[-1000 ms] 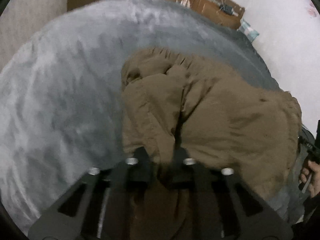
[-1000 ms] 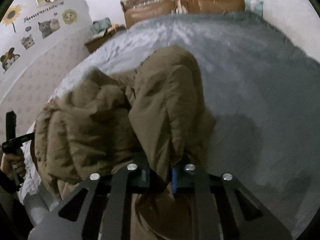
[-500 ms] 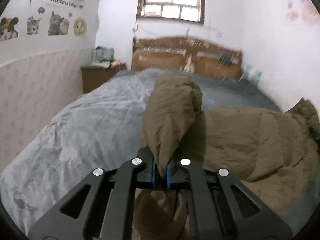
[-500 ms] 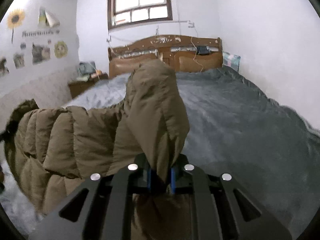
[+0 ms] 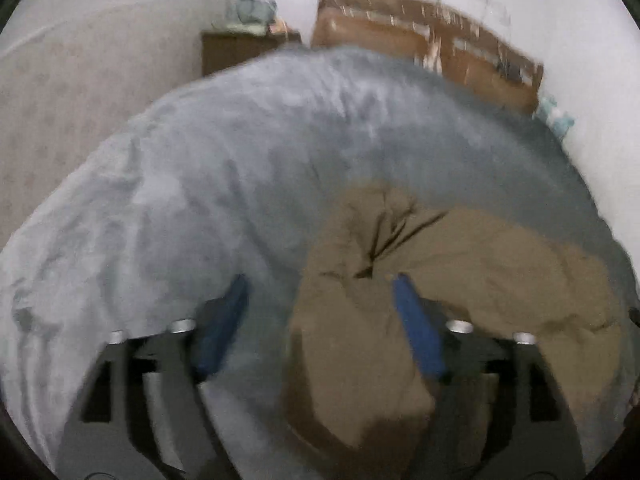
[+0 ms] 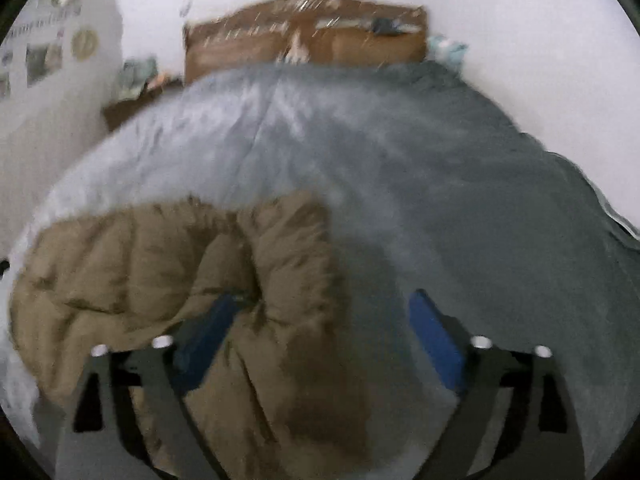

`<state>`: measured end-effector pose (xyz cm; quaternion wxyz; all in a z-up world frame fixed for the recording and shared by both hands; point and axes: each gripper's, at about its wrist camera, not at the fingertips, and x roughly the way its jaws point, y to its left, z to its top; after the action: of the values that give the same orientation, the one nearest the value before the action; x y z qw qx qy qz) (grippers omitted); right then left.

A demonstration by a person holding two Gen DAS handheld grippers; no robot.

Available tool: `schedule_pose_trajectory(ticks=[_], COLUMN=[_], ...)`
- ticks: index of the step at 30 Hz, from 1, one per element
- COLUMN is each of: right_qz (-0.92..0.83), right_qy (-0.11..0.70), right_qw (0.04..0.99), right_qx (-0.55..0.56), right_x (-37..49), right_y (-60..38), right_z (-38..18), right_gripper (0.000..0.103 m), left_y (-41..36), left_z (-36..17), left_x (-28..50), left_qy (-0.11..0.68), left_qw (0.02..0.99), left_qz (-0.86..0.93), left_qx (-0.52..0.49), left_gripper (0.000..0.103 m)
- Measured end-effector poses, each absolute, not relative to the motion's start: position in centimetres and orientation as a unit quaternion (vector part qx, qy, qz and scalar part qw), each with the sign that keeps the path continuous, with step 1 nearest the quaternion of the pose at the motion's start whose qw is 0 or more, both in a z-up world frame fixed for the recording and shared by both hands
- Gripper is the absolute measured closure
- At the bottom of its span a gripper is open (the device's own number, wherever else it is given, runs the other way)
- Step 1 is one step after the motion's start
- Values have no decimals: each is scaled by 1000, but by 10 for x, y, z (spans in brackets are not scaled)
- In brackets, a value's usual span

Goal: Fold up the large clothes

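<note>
Left gripper [image 5: 320,304]: jaws opening, already wide. A fold of the brown puffer jacket [image 5: 460,280] sits between them, bunched against the inner face of the right-hand pad; the other pad is clear over the blanket [image 5: 180,200]. Nothing pinched.

Right gripper [image 6: 328,312]: jaws opening too, wide. The jacket [image 6: 140,272] lies under and against its left-hand pad; the right-hand pad is over bare blanket [image 6: 480,200]. No grip there either.

Jacket sits at the near edge of the bed, roughly mid-width, in a lumpy heap; a thick roll runs toward each camera.

Handling, my read: quilted and puffy, so light for its bulk, soft, and springy — folds will probably puff back open unless pressed flat. The shell looks smooth and may slide in the pads. Best holds are likely hem, cuff or collar edges where the fill is thin; a pinch mid-panel would only take loft. Which edge is which I can't tell, both frames are blurred.

Surface: grey plush blanket over the whole bed, soft and yielding, so some drag is likely when sliding fabric on it.

Room: a nightstand [image 5: 240,52] on the left, a wooden headboard [image 6: 304,40] at the far edge, white walls, stickers [image 6: 44,52] on the left wall.
</note>
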<state>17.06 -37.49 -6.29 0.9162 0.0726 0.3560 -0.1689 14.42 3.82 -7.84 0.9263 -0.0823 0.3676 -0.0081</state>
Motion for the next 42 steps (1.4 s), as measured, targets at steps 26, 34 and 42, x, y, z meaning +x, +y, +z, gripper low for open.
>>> schedule_pose_trajectory(ticks=[26, 34, 42], right_qz=[-68, -61, -66], right_qy=[451, 421, 407], right_qw=[874, 889, 901], right_qx=[169, 169, 137], right_x=[137, 101, 68], right_y=[-360, -356, -343], right_z=[-165, -117, -91], right_gripper=[86, 91, 91], left_y=[-28, -20, -18], left_z=[-135, -104, -78], left_x=[121, 99, 62], left_qy=[436, 423, 407], left_qw=[895, 900, 908], left_qz=[-76, -93, -96], left_qx=[-57, -51, -23], left_gripper=[88, 99, 99])
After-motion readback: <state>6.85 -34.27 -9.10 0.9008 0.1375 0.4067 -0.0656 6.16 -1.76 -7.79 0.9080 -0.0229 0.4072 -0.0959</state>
